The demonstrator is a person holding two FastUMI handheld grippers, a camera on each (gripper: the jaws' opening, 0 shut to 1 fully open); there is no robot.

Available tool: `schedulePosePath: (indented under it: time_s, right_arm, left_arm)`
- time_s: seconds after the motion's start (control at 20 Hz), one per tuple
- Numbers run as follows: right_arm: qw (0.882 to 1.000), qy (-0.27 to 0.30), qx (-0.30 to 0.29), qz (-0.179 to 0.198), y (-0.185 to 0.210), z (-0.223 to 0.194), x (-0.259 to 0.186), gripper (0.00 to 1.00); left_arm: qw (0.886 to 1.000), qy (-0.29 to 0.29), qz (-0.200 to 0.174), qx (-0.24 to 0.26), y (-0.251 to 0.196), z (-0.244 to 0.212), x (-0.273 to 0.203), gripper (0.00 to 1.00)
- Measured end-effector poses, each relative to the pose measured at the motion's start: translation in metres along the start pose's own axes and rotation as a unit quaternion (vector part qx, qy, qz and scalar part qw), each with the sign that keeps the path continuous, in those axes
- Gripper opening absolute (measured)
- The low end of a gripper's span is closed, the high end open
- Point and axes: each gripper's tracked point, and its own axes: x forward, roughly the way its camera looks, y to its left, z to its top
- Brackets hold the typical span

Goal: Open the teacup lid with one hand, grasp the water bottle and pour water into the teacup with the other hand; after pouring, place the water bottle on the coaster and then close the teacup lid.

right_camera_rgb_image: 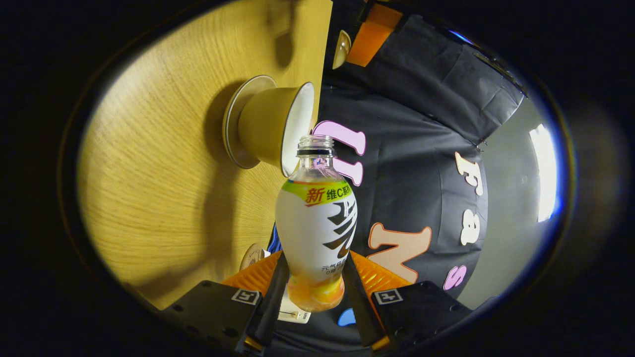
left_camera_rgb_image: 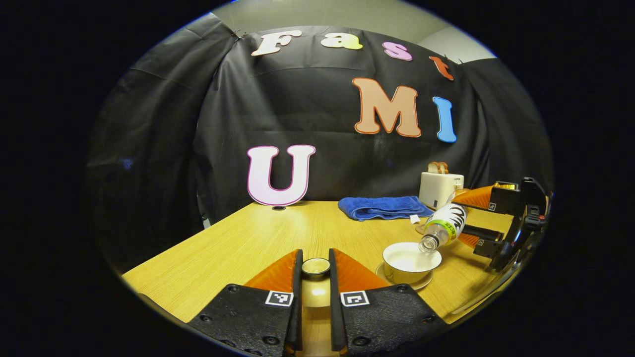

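I have the right gripper with its jaws clamped on the water bottle, tipped so its long axis slants down and its mouth sits just over the teacup rim on the tabletop. My left gripper holds the teacup lid between its jaws, beside the cup.
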Motion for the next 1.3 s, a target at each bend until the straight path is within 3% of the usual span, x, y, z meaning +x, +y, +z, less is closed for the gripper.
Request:
schedulePosePath:
  time_s: [0.55,1.0,1.3]
  right_arm:
    - [0.997,-0.014,-0.077,-0.006,-0.008,0.002,0.004,0.68]
    - [0.987,-0.037,-0.156,-0.027,-0.014,0.01,0.003,0.68]
    - [0.984,-0.04,-0.173,-0.024,-0.017,0.008,0.009,0.69]
  left_arm:
    - [1.0,-0.001,-0.004,-0.001,-0.002,0.001,0.0,0.2]
    - [1.0,0.001,-0.005,-0.005,-0.003,0.0,-0.001,0.2]
    - [1.0,0.002,-0.006,-0.006,-0.004,0.0,-0.001,0.2]
